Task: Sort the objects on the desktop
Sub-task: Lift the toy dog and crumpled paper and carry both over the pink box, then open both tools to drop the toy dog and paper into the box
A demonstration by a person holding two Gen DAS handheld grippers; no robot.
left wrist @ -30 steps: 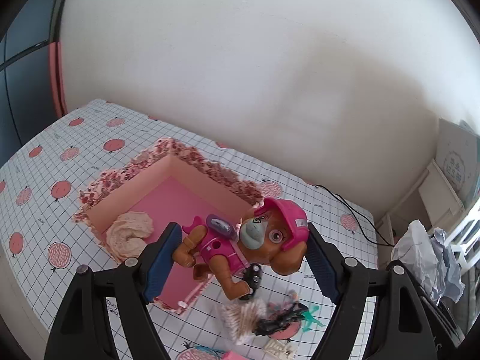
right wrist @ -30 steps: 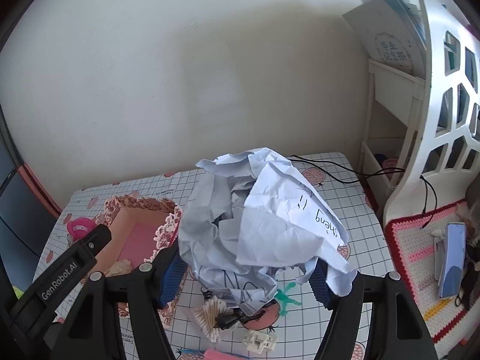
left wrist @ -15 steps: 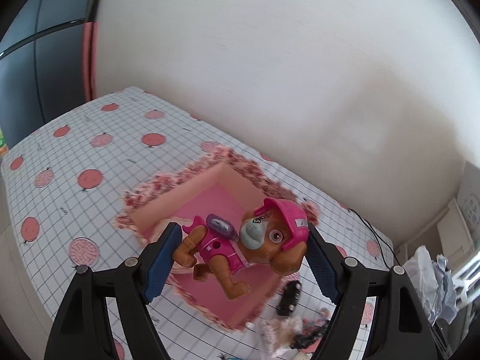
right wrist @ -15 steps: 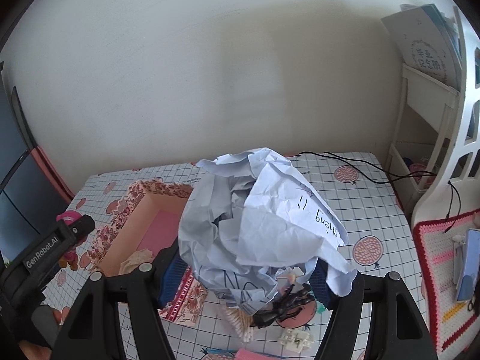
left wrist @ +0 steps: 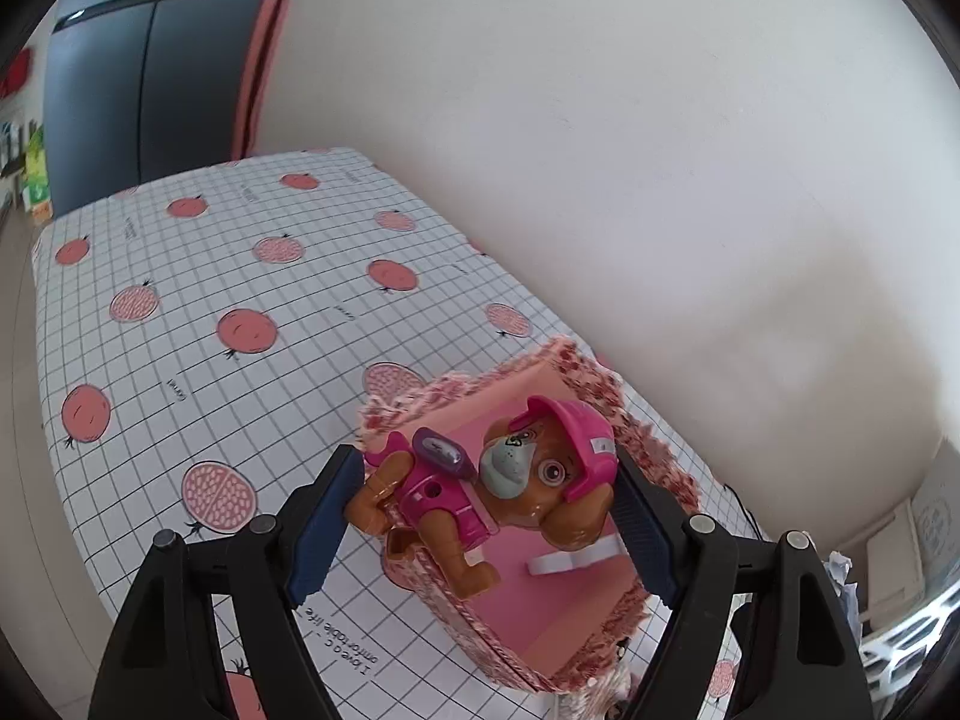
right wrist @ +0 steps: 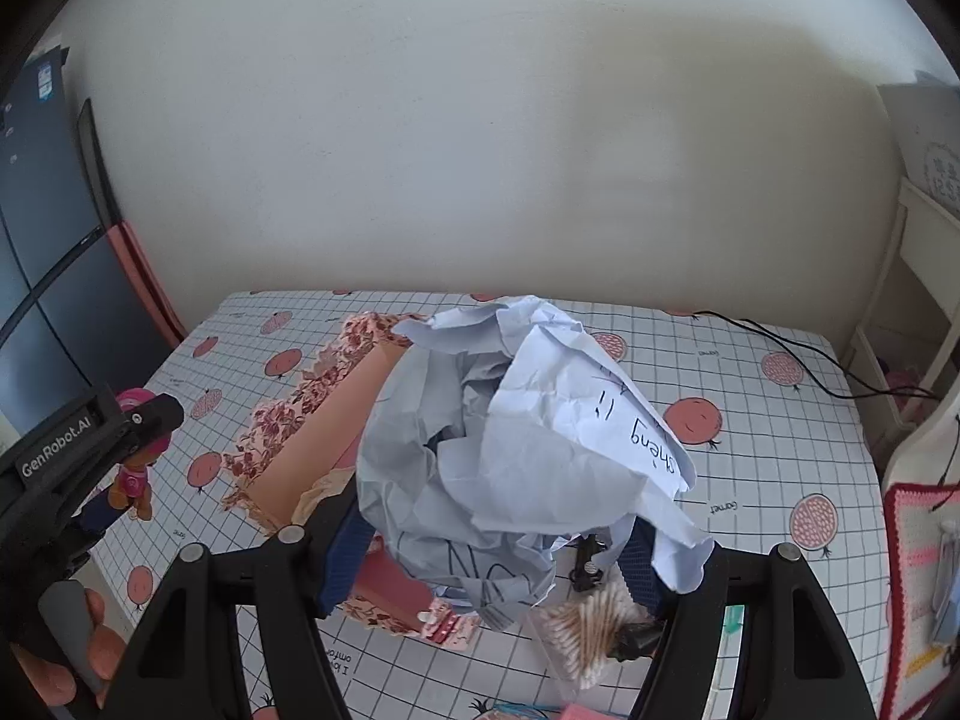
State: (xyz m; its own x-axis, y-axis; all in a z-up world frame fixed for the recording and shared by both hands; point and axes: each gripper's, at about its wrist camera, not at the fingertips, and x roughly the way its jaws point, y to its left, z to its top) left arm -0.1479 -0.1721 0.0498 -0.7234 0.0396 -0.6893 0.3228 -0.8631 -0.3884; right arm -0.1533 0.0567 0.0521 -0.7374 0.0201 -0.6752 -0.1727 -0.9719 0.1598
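Both jaws clamped on loads. My left gripper (left wrist: 480, 510) pinches the toy dog (left wrist: 480, 492) end to end, one pad on its rear paw, the other on the pink cap. My right gripper (right wrist: 498, 546) squeezes the crumpled paper ball (right wrist: 516, 450), which bulges well above the pads.

Where things are: the dog hangs over the near-left corner of the pink box (left wrist: 540, 600), partly above the rim, partly above the tablecloth (left wrist: 210, 270). The paper hangs above the box's right side in the right wrist view, with cotton swabs (right wrist: 591, 624) and a small black clip (right wrist: 585, 567) on the cloth below it.

Risks, my guess:
- Dog grip is on rounded plastic at its extremes. A quick tilt could let it pivot or pop out.
- If I let go here, the dog could hit the floral rim and bounce out onto the cloth. It probably needs to be further over the pink floor.
- Something white (left wrist: 570, 561) already lies in the box. Dog could land on it and tip.
- Paper blocks most of my right view, so I can't see what is straight under it. Loose flaps could snag on the rim or brush the swabs.
- Both grippers crowd the same box, so a collision is possible.
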